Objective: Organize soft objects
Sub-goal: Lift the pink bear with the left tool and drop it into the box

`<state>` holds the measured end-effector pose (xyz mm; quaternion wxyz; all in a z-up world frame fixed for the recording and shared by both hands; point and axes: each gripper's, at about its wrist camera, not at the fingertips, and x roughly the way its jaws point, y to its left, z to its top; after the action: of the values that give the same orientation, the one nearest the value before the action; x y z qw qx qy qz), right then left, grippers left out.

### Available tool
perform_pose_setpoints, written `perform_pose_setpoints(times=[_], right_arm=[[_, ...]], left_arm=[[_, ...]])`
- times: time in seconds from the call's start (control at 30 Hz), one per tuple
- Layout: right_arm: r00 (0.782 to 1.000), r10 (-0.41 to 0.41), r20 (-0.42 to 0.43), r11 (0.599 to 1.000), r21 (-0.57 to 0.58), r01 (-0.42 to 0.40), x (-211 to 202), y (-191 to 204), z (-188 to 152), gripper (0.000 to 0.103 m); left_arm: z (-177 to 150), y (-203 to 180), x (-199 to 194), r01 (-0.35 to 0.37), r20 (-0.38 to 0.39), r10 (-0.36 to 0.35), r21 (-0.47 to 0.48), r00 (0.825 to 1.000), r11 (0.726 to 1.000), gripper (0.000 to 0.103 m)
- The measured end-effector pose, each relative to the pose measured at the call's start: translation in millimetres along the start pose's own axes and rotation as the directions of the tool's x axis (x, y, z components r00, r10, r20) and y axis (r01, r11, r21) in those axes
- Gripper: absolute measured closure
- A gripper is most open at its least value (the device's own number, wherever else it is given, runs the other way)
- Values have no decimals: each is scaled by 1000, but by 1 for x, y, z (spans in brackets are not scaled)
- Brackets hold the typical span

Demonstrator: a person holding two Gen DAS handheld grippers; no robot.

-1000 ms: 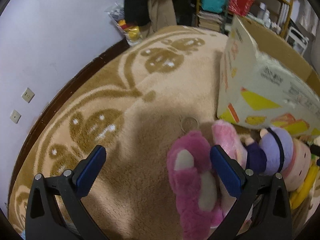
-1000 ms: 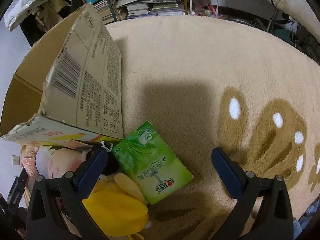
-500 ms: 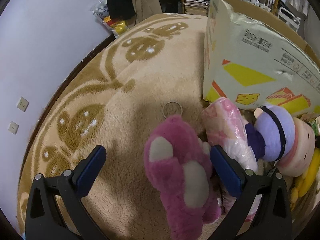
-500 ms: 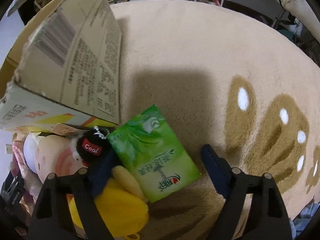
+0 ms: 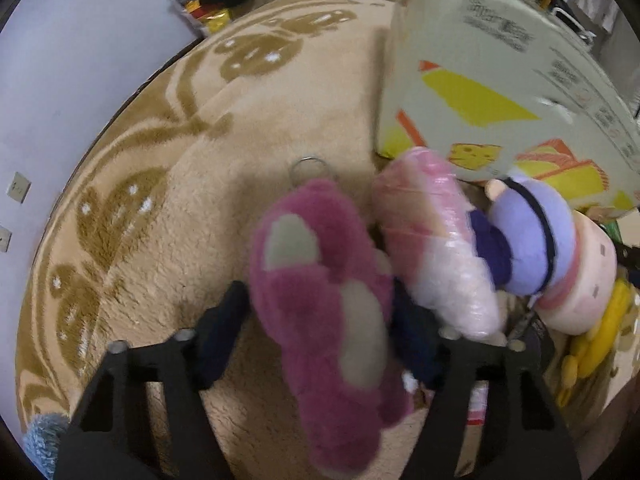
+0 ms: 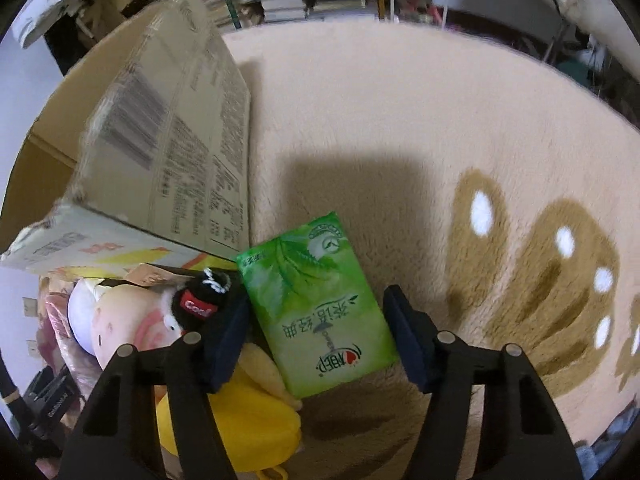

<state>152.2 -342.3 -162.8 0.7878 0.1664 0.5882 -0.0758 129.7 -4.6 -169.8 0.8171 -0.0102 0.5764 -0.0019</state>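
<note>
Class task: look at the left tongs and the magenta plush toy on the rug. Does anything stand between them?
Nothing visible does. The left tongs already straddle the magenta plush toy, one finger on each side. The pink wrapped bundle lies just outside the right finger.

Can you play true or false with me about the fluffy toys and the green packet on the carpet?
1. The left gripper has the pink plush toy between its fingers. True.
2. The green tissue pack is inside the cardboard box. False: it lies on the carpet beside the box.
3. The right gripper straddles the green pack. True.
4. A metal ring sits at the pink toy's far end. True.
5. The carpet is plain blue. False: it is beige with brown patterns.
</note>
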Motion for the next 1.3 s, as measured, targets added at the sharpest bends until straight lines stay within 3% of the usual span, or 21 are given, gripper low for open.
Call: perform_pose_setpoints(times=[0.03,0.23,0.5,0.6,0.7,0.8,0.97,1.17,1.2,1.23,1.27,1.3], right_arm=[[1000,7,10,1000,-1,-7,-3,0,0,36],[995,44,86,999,-12,-43,-31,-5,-12,38],[970,40,238,999,-45,-30,-67,11,-27,39],[949,63,309,996,-73,-42,-93,13,-22,39],[910,91,406,989,-146,-33,-129,24,-24,39],[884,137,446,980,-189,-56,-152,39,-23,39],[861,180,476,961,-271,-51,-177,73,-27,39],[829,214,516,939,-343,-29,-189,109,-25,43],[825,215,522,936,-350,-22,-189,113,-22,47],[825,217,522,931,-364,-14,-187,119,-18,63],[831,215,513,927,-375,-8,-184,122,-15,71],[844,214,493,924,-383,-11,-180,124,-10,71]], left_arm=[[-1,-1,-2,25,0,-25,3,1000,1000,56],[-7,-3,-33,20,124,-21,8,992,1000,59],[-15,-8,-89,-34,316,15,56,949,998,59],[-14,-16,-108,-88,372,48,90,927,992,59],[-13,-19,-132,-76,415,33,87,909,993,59],[-6,-25,-149,-76,450,25,95,892,993,59],[11,-41,-174,-83,510,0,138,860,987,59],[39,-56,-184,-82,551,-23,164,834,983,58],[46,-58,-183,-86,556,-21,165,831,983,58],[50,-59,-181,-85,558,-22,164,830,983,58],[55,-60,-181,-78,555,-26,163,832,983,58],[60,-60,-180,-68,553,-33,160,833,985,58]])
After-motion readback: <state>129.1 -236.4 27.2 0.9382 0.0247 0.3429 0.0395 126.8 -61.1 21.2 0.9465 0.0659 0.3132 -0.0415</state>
